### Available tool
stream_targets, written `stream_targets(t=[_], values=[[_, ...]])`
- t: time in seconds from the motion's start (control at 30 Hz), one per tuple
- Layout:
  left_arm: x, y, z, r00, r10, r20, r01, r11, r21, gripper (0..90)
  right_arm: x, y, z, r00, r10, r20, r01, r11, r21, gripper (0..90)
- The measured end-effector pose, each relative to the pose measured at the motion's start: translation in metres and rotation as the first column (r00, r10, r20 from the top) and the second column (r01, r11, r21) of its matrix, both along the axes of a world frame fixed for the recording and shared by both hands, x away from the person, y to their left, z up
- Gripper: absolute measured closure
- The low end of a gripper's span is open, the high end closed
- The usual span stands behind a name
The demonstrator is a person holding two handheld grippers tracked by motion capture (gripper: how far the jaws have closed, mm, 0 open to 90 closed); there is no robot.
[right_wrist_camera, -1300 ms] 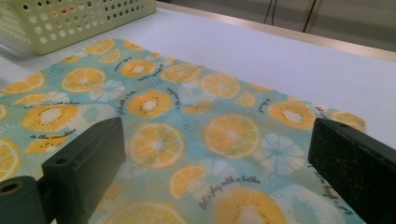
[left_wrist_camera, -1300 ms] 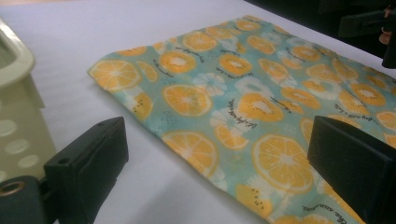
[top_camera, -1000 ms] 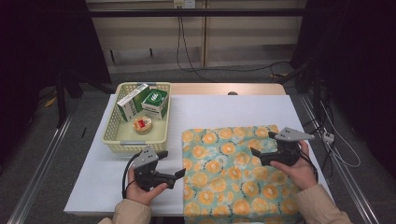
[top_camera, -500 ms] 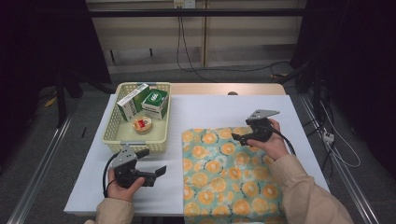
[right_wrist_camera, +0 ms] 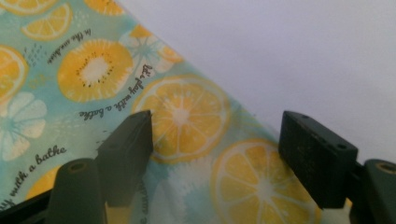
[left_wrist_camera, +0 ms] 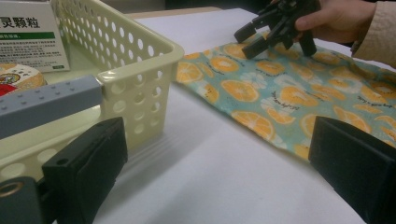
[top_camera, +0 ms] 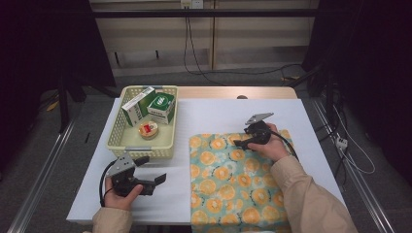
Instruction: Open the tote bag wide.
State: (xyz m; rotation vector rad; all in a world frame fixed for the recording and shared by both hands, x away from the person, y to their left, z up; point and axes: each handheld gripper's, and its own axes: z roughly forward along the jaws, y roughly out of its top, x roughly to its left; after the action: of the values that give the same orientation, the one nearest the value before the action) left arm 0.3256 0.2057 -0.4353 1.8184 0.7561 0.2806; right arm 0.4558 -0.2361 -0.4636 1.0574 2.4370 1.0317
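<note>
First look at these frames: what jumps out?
The orange-slice patterned cloth spread flat on the near right of the white table, with the right gripper down at its far edge, jaws just closing astride the hem but not yet pinching. Next, the cream perforated basket at far left holding two boxes and a round tin, the left gripper open in front of it.

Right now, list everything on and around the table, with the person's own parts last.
cloth: one, teal with orange slices, right half of the table, reaching its near edge
basket: one, cream, perforated, far left of the table
boxes: two, green and white, at the basket's far end
round tin: one, orange and red, in the basket
table: one, white top
cables: several, black, on the floor behind
left tongs: black, open, over bare table near the basket
right tongs: black, jaws just closing, astride the cloth's far edge
</note>
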Motion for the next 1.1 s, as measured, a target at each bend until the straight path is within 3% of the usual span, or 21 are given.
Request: stream_targets(t=[0.1,0.2,0.23,0.3,0.47,0.63,0.73,0.8,0.87,0.93,0.97,1.1], values=[[0.000,0.001,0.000,1.0000,0.008,0.002,-0.008,1.0000,0.006,4.3,-0.001,0.001,0.003,0.9993,0.036,-0.006,-0.036,0.9993,0.011,58.6],[0.000,0.000,0.000,0.9999,0.011,0.003,-0.011,0.9999,0.002,4.3,-0.001,-0.001,0.004,0.9966,0.067,-0.048,-0.065,0.9968,0.046,82.0],[-0.001,0.000,0.000,1.0000,0.008,0.006,-0.008,1.0000,0.003,4.3,-0.001,-0.002,0.003,0.9955,0.072,-0.061,-0.068,0.9956,0.064,87.8],[-0.002,-0.002,0.001,1.0000,0.002,0.008,-0.002,1.0000,0.008,4.4,-0.001,-0.003,0.003,0.9945,0.068,-0.080,-0.060,0.9941,0.090,90.0],[-0.003,-0.005,0.001,0.9999,-0.009,0.010,0.008,0.9999,0.015,4.7,-0.002,0.000,0.005,0.9957,0.074,-0.055,-0.071,0.9958,0.058,90.0],[-0.003,-0.004,0.002,0.9998,-0.012,0.013,0.012,0.9997,0.019,4.7,0.002,-0.005,0.009,0.9985,0.038,-0.039,-0.036,0.9980,0.051,90.0],[-0.003,-0.004,0.002,0.9999,-0.011,0.013,0.011,0.9998,0.014,4.8,0.005,-0.005,0.009,0.9983,0.014,-0.057,-0.009,0.9960,0.089,89.2],[-0.003,-0.004,0.002,0.9998,-0.012,0.013,0.012,0.9998,0.015,4.7,0.008,-0.004,0.011,0.9999,0.015,0.004,-0.015,0.9952,0.097,71.7],[-0.003,-0.004,0.002,0.9998,-0.012,0.014,0.012,0.9998,0.014,4.7,0.013,-0.001,0.011,0.9998,-0.015,-0.009,0.016,0.9975,0.068,47.6],[-0.003,-0.004,0.002,0.9998,-0.009,0.016,0.009,0.9999,0.011,4.7,0.018,0.001,0.010,0.9995,-0.031,0.005,0.031,0.9994,0.017,38.8],[-0.003,-0.004,0.002,0.9998,-0.008,0.016,0.008,0.9999,0.007,4.8,0.021,0.002,0.009,0.9992,-0.039,-0.007,0.039,0.9989,0.027,33.8],[-0.002,-0.003,0.002,0.9999,-0.010,0.013,0.010,0.9999,0.005,4.7,0.025,0.004,0.003,0.9989,-0.011,-0.046,0.011,0.9999,0.004,37.3]])
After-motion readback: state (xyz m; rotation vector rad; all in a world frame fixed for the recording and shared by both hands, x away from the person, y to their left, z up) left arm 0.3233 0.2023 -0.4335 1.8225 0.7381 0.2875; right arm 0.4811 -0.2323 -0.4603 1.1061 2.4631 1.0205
